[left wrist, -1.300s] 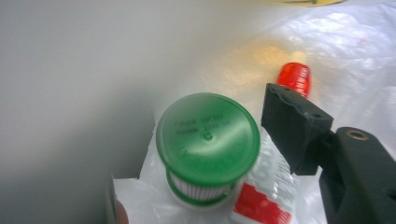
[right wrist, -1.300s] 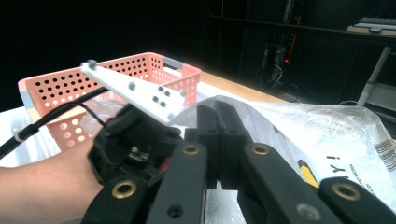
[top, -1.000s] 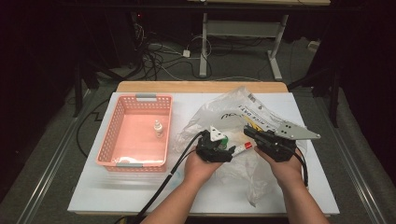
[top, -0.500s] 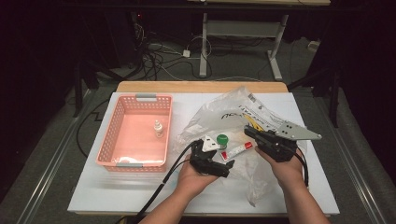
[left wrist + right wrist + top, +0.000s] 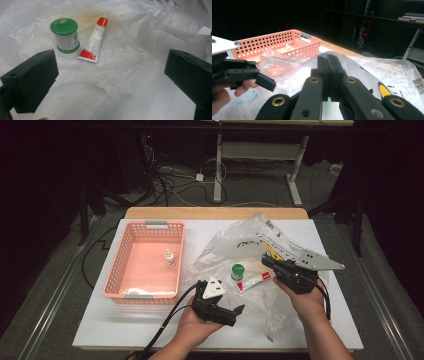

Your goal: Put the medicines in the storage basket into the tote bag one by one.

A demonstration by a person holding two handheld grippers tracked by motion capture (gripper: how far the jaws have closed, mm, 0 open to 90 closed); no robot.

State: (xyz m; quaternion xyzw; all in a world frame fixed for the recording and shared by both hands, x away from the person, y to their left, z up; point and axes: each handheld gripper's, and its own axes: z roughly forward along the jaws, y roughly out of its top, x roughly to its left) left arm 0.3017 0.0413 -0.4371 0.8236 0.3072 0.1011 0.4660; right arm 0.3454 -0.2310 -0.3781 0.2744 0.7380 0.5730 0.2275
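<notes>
A small green-capped jar (image 5: pixel 237 271) (image 5: pixel 65 36) stands upright on a crumpled clear plastic bag (image 5: pixel 235 245) (image 5: pixel 140 47). A red-and-white tube (image 5: pixel 254 282) (image 5: pixel 93 41) lies just beside the jar. My left gripper (image 5: pixel 234 314) (image 5: pixel 111 60) hovers nearer the table's front edge, pointing at both. Its jaws have just been opening; they stand open with nothing between them. My right gripper (image 5: pixel 266 261) (image 5: pixel 328 72) is shut, its tips at the bag to the right of the tube. I cannot tell whether film is pinched there.
A pink perforated basket (image 5: pixel 112 275) (image 5: pixel 307 46) sits on the left of the white table (image 5: pixel 125 325), with a small white bottle (image 5: pixel 170 257) standing in it. Something yellow (image 5: pixel 270 251) (image 5: pixel 383 90) lies inside the bag. Cables trail off the front edge.
The left gripper let go of the green-capped jar, opened its jaws and drew back toward the front edge. The jar stays upright by the tube. The right gripper kept still.
</notes>
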